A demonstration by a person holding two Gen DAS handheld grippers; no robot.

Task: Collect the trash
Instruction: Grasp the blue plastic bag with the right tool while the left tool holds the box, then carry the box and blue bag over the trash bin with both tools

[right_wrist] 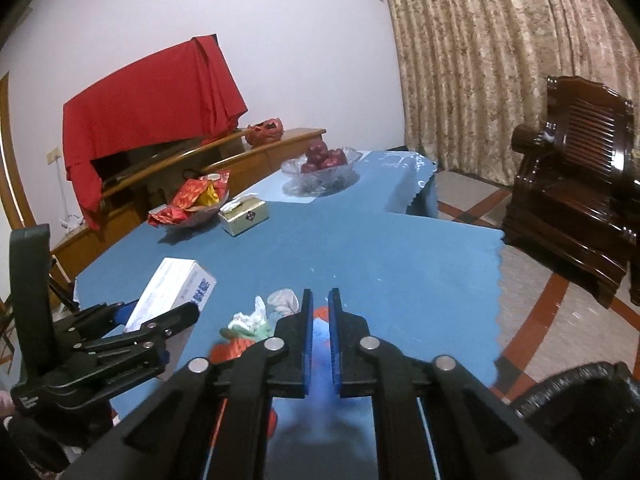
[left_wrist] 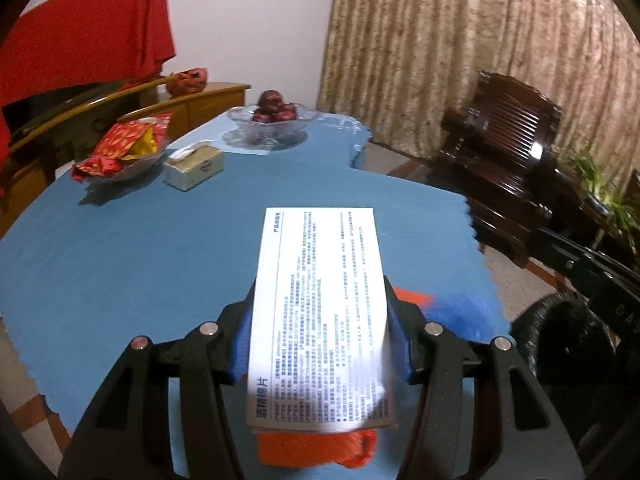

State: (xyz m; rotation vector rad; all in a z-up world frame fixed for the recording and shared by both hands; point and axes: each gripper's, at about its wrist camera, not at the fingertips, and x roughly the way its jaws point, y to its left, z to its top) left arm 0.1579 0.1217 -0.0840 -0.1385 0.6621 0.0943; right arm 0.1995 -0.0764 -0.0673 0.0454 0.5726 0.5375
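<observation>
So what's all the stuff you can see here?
box: 1, white, printed, held above table
trash pile: 1, white, green, orange scraps, near table edge
bin: 1, black, on floor, right of table
tissue box: 1, gold, mid table
snack bowl: 1, glass, red packets, beside tissue box
fruit bowl: 1, glass, red fruit, far end
tablecloth: 1, blue
chair: 1, dark wood, right
left gripper: shut on box
right gripper: nearly shut, over trash pile

Probably a home: curtains (right_wrist: pixel 500 60), carved wooden armchair (right_wrist: pixel 580 208), fruit bowl (right_wrist: pixel 320 168).
</observation>
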